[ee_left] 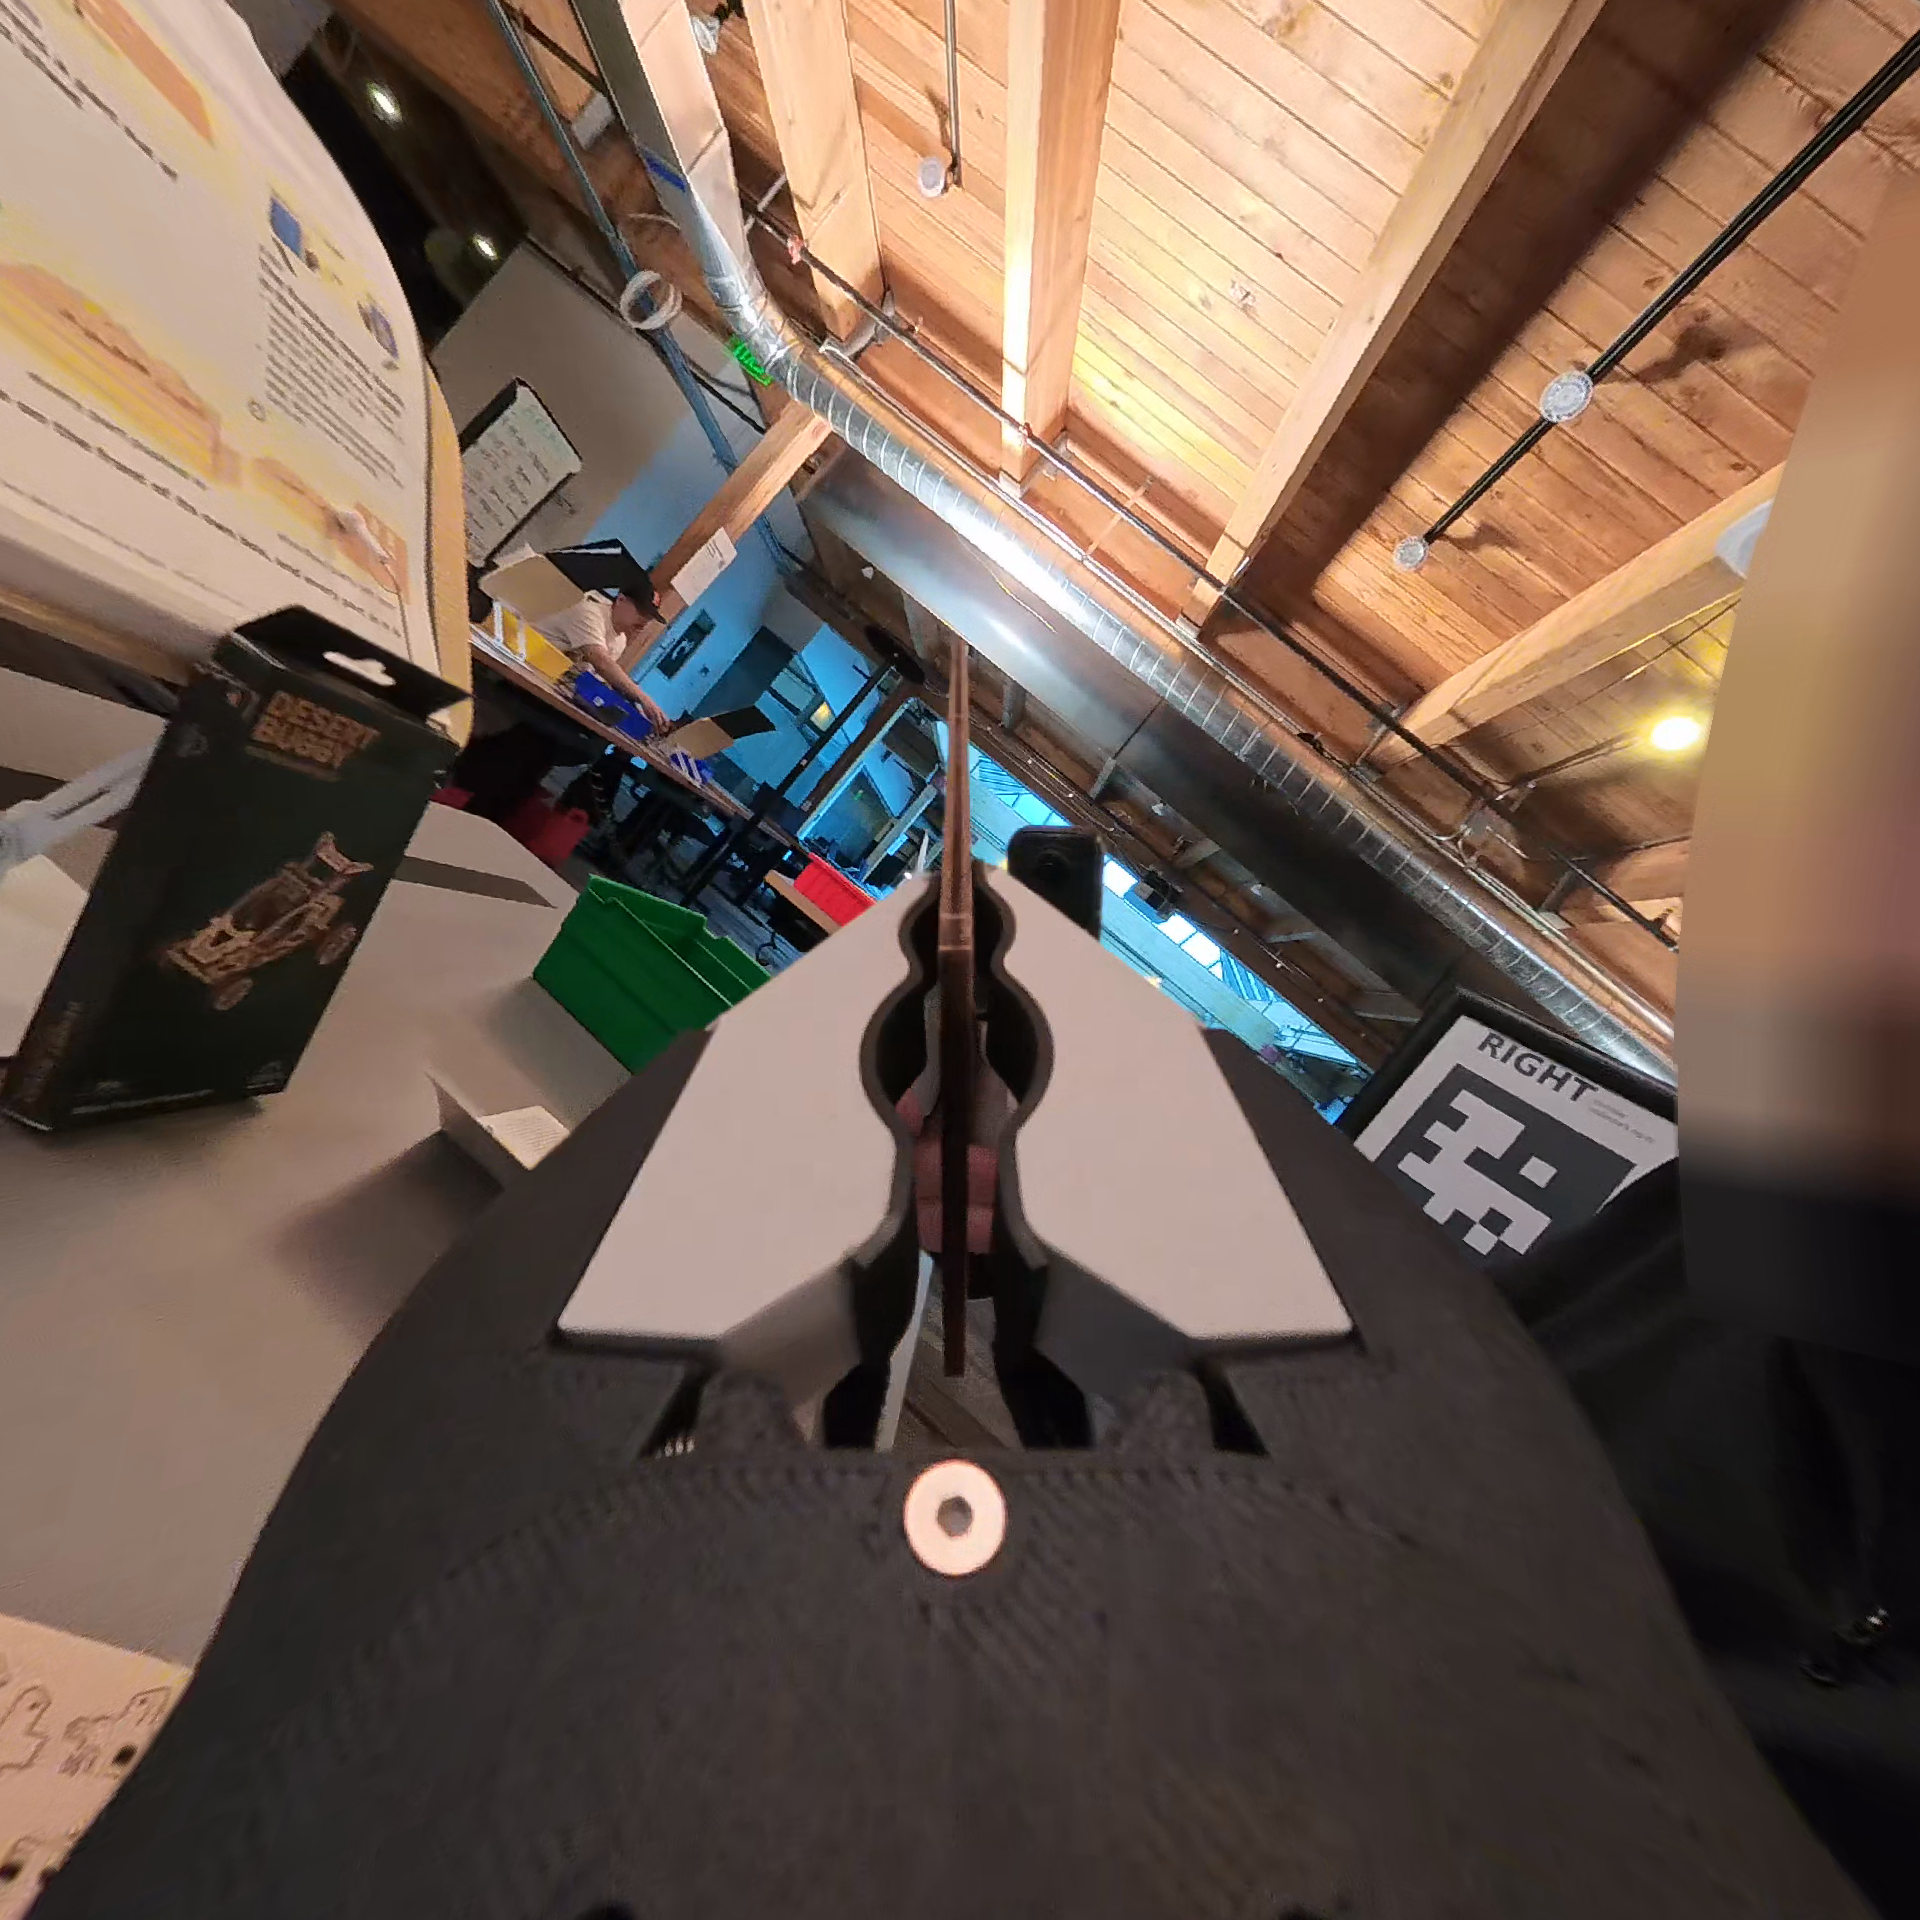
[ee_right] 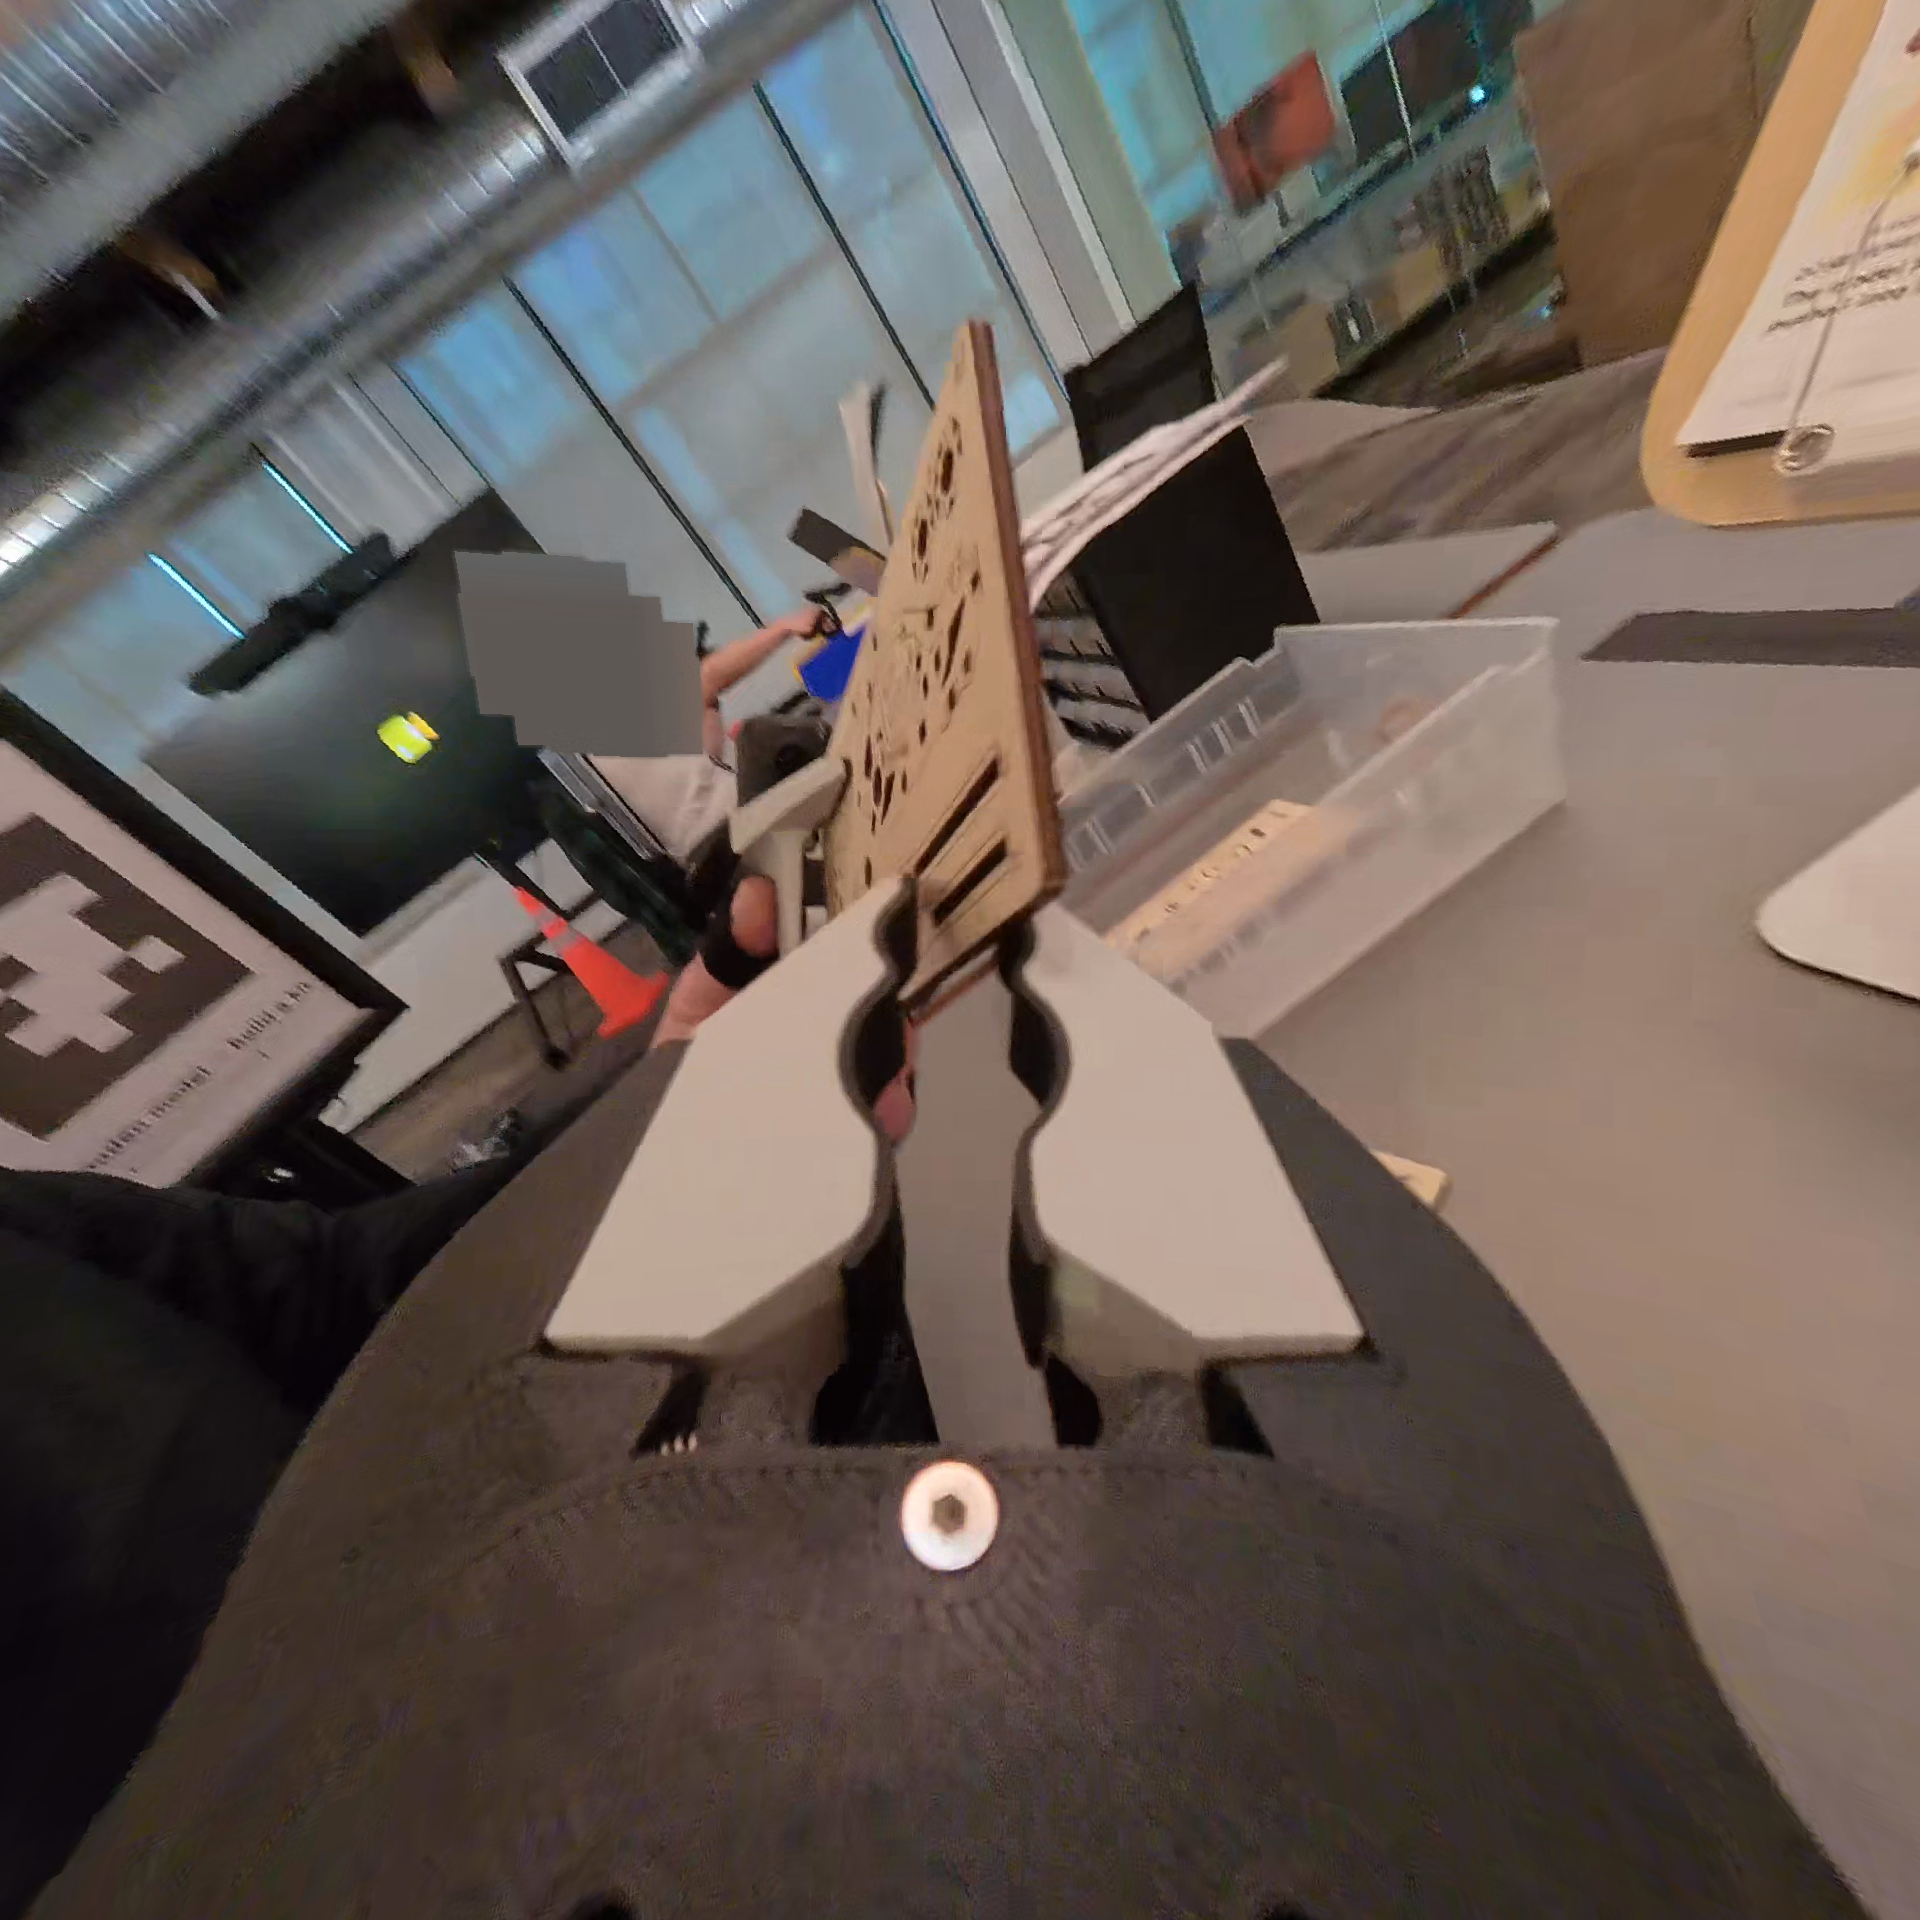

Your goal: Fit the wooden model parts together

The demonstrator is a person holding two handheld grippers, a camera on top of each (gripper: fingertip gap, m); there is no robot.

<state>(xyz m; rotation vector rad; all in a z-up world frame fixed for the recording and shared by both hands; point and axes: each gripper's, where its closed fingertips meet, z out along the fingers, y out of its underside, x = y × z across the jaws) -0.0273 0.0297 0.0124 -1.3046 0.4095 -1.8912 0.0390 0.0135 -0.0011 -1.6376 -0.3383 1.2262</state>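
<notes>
hidden: wooden sheet [ee_left: 957, 831] shows edge-on only in the left wrist view, face not visible; its lower end is lost between the fingers. Both views blurred, cut-outs on the sheet hard to read. Mosaic patches cover parts of both views.
cut off: printed board [ee_left: 156, 343] runs off the top left; marker card [ee_left: 1507, 1153] half out of view behind the gripper body.
worktop: grey worktop [ee_right: 1662, 1091], carrying a dark model box [ee_left: 239, 883] standing upright, a clear plastic bin [ee_right: 1351, 790] with pale wooden parts inside, a green bin [ee_left: 644, 966] farther back.
room: timber ceiling with beams, silver duct [ee_left: 1143, 644], big windows; a person [ee_left: 603, 634] leans over a far bench; orange cone [ee_right: 603, 977] on the floor.
left gripper [ee_left: 957, 914]: jaws closed tight on the thin edge of the sheet; sheet sticks up out past the tips and also runs back between the fingers.
right gripper [ee_right: 961, 935]: jaws part-open; the sheet's lower corner sits between the tips, turned at an angle. Can't tell if the pads press on it.
sheet position: held up off the worktop, tilted, above and left of the clear plastic bin; left gripper grips its far edge in the right wrist view.
</notes>
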